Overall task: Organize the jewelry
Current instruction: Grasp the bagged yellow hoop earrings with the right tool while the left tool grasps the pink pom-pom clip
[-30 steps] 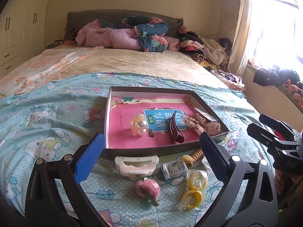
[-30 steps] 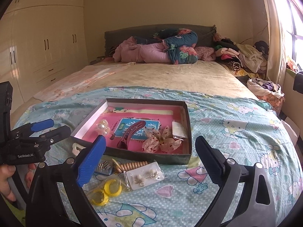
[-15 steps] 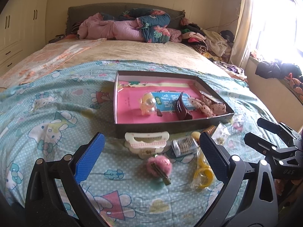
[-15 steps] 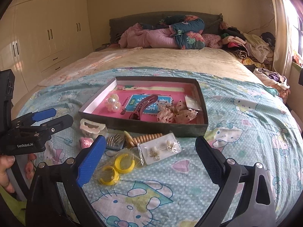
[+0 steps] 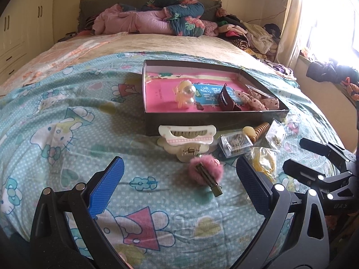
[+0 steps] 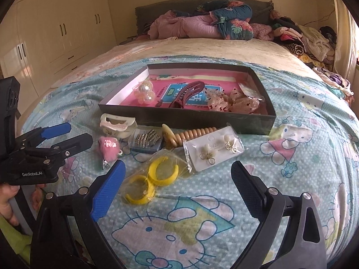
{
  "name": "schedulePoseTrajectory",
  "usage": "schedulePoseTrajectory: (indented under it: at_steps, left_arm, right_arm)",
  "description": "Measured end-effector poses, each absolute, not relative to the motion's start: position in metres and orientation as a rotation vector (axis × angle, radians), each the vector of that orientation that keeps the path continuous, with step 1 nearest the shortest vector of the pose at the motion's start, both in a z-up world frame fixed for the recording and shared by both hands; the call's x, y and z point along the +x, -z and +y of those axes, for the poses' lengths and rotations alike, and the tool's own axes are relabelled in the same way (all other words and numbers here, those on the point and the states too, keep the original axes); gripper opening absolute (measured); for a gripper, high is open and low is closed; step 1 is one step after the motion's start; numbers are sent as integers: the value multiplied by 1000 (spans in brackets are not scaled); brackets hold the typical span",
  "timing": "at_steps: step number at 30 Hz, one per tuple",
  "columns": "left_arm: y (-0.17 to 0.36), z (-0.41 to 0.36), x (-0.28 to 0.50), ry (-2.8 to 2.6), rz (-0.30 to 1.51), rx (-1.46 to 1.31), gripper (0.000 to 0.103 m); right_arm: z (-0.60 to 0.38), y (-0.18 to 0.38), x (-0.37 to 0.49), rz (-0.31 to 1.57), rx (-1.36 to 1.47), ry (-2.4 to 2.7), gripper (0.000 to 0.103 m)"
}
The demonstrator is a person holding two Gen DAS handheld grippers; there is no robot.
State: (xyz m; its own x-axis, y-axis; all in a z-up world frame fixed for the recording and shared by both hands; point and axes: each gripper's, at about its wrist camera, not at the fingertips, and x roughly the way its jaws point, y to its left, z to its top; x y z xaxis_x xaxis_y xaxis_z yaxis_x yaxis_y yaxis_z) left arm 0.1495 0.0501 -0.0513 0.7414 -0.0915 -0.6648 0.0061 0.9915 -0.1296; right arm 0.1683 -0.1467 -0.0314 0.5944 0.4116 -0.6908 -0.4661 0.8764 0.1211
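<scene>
A dark shallow box (image 5: 202,121) (image 6: 202,121) with a pink lining lies on the bed and holds a pearl hair tie (image 5: 186,94), a maroon claw clip (image 6: 187,94) and dotted scrunchies (image 6: 237,103). In front of it lie a cream claw clip (image 5: 186,139), a fuzzy pink hair clip (image 5: 205,170) (image 6: 108,146), a clear case of hairpins (image 6: 147,140), a wooden bead bracelet (image 6: 195,133), bagged yellow hoop earrings (image 6: 152,179) and an earring card (image 6: 213,150). My left gripper (image 5: 179,183) stands open just short of the pink clip. My right gripper (image 6: 177,186) is open over the yellow hoops.
The blue cartoon-print sheet (image 6: 303,148) covers the near bed. Folded quilts (image 6: 202,24) and a clothes pile (image 6: 298,38) lie at the headboard. White wardrobes (image 6: 56,31) line the left wall. A window and curtain (image 5: 298,22) are on the right. A hand (image 6: 9,199) holds the left gripper.
Both grippers have dropped lower and closer to the loose items in front of the box. Each stays open and holds nothing.
</scene>
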Motion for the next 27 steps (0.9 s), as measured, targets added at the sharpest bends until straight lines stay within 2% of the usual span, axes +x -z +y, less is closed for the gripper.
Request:
schedulePoseTrajectory:
  at_steps: [12, 16, 18, 21, 27]
  left_arm:
    - [72, 52, 159, 151, 800, -192, 91]
    - [77, 50, 163, 176, 813, -202, 86]
    - [78, 49, 165, 184, 817, -214, 86]
    - [79, 48, 168, 192, 820, -222, 77]
    - [82, 39, 173, 215, 835, -216, 47]
  right_arm:
    - [-135, 62, 178, 912, -11, -595, 59]
    - [-132, 63, 180, 908, 9, -638, 37]
    - [-131, 62, 179, 894, 7, -641, 33]
    - [-133, 61, 179, 884, 13, -647, 31]
    - [-141, 57, 175, 873, 15, -641, 29]
